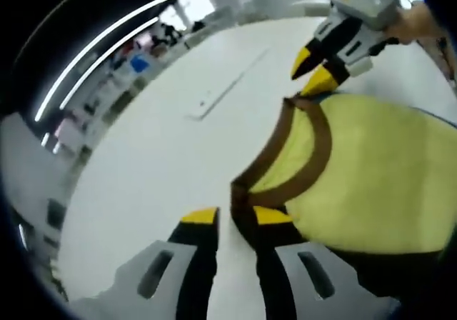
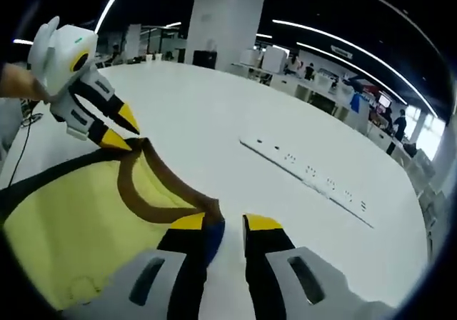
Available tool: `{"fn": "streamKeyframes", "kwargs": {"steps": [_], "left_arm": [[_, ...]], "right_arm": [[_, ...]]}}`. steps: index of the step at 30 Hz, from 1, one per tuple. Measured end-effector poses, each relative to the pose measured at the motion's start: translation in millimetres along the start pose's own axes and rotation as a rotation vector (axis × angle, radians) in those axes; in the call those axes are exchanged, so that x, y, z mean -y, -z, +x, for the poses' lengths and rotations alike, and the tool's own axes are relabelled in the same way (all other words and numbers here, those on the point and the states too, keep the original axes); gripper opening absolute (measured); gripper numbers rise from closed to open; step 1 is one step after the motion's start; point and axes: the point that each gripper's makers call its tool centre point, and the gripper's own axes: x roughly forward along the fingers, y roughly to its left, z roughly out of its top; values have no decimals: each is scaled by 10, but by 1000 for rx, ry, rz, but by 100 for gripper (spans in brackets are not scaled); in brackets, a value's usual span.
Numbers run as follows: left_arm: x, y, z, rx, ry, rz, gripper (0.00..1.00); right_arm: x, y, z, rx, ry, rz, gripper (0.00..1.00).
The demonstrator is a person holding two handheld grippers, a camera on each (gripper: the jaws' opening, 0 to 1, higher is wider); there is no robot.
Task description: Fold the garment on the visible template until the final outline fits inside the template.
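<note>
table: broad white round tabletop (image 2: pixel 235 113), long white power strip (image 2: pixel 307 171) lying flat, well apart from the cloth.
garment: yellow fabric top with brown neckband (image 1: pixel 371 177), spread on the table; collar edge faces both grippers, body runs away from them. Long axis: can't tell, hem out of frame.
left gripper (image 1: pixel 235 216): jaws parted, one tip on the brown band, not clenched.
right gripper (image 2: pixel 218 223): jaws part-spread at the collar corner; grip can't tell.
step: judgement, pinch both shoulder points evenly, lift level, fold straight.
template: not visible.

Both views close over garment (image 1: pixel 371 184) collar, facing oppositely
</note>
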Motion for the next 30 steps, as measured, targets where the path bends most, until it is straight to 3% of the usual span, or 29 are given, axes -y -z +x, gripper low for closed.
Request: {"fn": "streamKeyframes", "kwargs": {"steps": [4, 16, 21, 25, 30], "left_arm": [[53, -41, -72, 15, 39, -90, 26], [80, -99, -314, 38, 109, -156, 43], [114, -139, -455, 62, 134, -172, 51], [308, -183, -696, 58, 180, -158, 57], [388, -231, -812, 67, 194, -146, 67]], "right_arm": [[-105, -36, -49, -1, -33, 11, 34], [-308, -103, -226, -24, -100, 44, 65], [-354, -121, -373, -31, -112, 42, 75], [-382, -165, -477, -22, -126, 64, 83], [-479, -171, -616, -35, -146, 43, 91]]}}
